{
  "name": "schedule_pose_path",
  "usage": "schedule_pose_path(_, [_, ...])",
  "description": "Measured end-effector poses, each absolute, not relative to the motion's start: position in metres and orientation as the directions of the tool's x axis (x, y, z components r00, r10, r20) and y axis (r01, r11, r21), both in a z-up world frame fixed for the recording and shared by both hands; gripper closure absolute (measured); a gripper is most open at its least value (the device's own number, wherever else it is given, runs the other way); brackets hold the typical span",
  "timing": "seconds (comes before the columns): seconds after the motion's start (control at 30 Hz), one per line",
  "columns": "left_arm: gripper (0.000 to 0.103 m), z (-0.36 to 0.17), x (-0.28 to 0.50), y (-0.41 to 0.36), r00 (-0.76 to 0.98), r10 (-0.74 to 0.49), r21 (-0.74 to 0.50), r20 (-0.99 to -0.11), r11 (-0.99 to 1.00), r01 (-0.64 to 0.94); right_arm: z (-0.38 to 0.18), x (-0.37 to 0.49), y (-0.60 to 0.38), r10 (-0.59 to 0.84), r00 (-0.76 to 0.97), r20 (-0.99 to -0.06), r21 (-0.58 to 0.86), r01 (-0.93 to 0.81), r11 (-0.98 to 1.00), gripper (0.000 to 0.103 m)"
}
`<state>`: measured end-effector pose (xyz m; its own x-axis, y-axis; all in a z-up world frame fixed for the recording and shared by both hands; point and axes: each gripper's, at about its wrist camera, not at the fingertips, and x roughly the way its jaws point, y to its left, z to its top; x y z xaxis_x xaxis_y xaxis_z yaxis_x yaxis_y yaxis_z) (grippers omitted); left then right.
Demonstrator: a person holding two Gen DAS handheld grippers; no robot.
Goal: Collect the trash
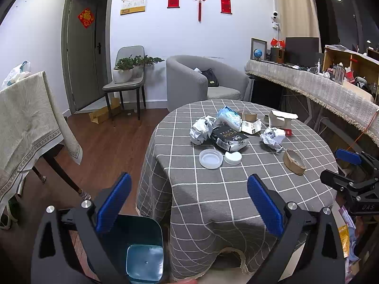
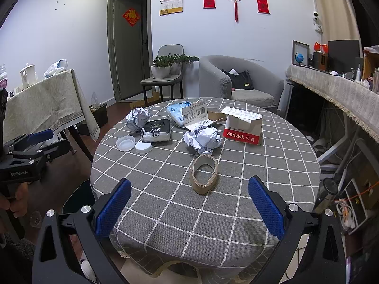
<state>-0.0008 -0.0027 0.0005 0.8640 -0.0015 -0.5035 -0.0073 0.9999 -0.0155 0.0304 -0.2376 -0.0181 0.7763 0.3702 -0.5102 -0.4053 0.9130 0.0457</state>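
Trash lies scattered on the round table [image 2: 236, 203]: a cardboard ring [image 2: 204, 176] nearest the right gripper [image 2: 189, 208], then a crumpled paper ball [image 2: 203, 139], a red-and-white box [image 2: 244, 127], a black pouch [image 2: 156, 130] and two white lids [image 2: 133, 144] farther back. Both grippers hold nothing, jaws spread wide. The left gripper [image 1: 189, 209] hovers off the table's near-left edge, above a blue bin [image 1: 142, 253] on the wood floor. A grey checked cloth covers the table; its near half is bare. An armchair [image 2: 239, 82] stands behind.
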Motion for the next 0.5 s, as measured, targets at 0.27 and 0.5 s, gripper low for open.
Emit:
schedule_pose_path(0.27, [0.003,0.0018,-0.0015,-0.0032,0.862,-0.004,-0.018,-0.507,1.0,-0.006,-0.0181,0.0308,-0.2379,0.372,0.775,-0.511,0.048,-0.406,0.912,0.003])
schedule_pose_path(0.5, [0.003,0.0018,-0.0018,-0.0032,0.862,-0.005,-0.02,-0.507,1.0,-0.006,-0.0181,0.0308,-0.2376,0.376,0.775,-0.508,0.053,-0.407,0.912,0.003])
